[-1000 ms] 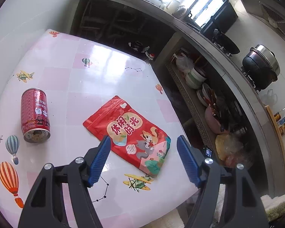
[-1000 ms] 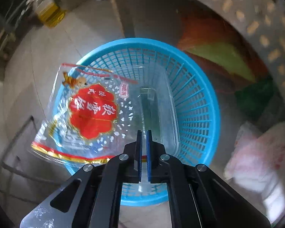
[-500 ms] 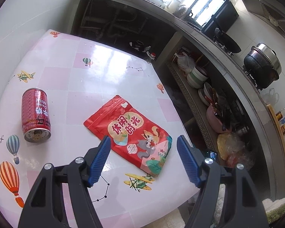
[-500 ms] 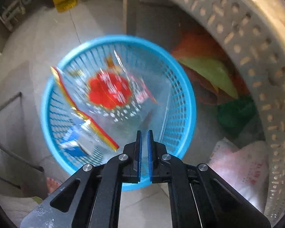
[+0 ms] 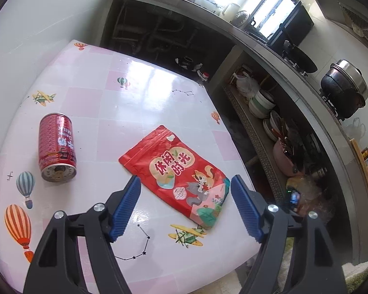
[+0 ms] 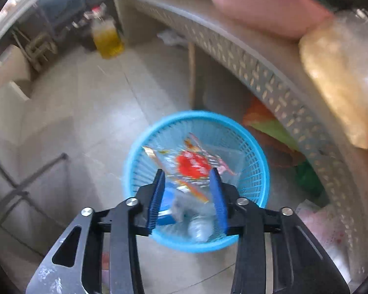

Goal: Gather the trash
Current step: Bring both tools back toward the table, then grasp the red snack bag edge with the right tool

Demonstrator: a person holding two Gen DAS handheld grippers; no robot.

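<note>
while the right gripper (image 6: 187, 175) opens empty above the blue basket (image 6: 255, 235), we count the clear wrapper (image 6: 191, 165) as binned. we hold the left gripper (image 5: 185, 183) released over the red pouch (image 5: 176, 171); the can (image 5: 56, 147) also remains on the table (image 5: 144, 90).

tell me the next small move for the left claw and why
Probably lower the left claw onto the near end of the red snack pouch and close. The pouch lies flat on the table right between the open blue pads, while the red can lies farther left.
</note>
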